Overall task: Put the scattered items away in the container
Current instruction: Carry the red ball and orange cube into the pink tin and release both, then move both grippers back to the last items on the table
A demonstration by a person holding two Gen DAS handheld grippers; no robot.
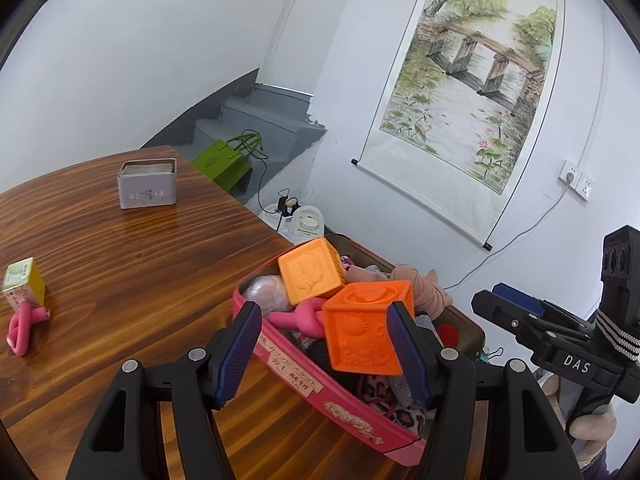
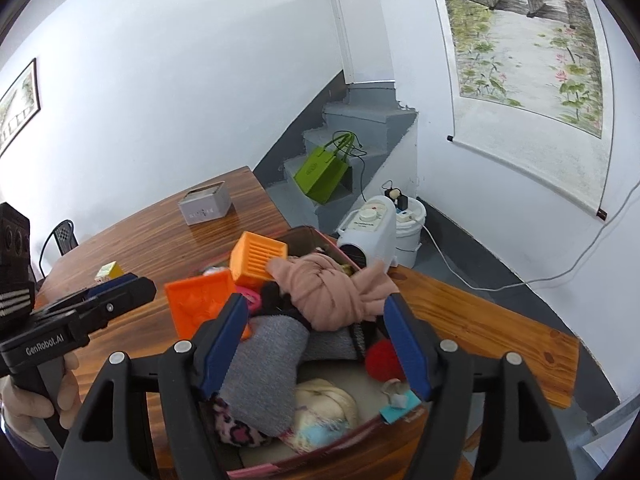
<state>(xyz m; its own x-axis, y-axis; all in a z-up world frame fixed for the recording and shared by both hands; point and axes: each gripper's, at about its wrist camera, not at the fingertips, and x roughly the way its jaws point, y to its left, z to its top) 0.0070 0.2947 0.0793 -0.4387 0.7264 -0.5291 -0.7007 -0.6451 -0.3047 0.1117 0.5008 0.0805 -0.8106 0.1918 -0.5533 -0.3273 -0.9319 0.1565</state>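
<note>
Your left gripper (image 1: 326, 344) tilts downward with its jaws parted, the blue pads (image 1: 240, 354) clear of contact. Your right gripper (image 2: 314, 344) angles down likewise, jaws wide apart. A hand (image 2: 48, 392) grips each handle.

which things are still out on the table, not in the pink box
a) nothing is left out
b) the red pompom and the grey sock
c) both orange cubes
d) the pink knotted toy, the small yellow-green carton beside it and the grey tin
d: the left wrist view shows the pink knotted toy, the small carton and the grey tin on the bare table, away from the pink box.
</note>
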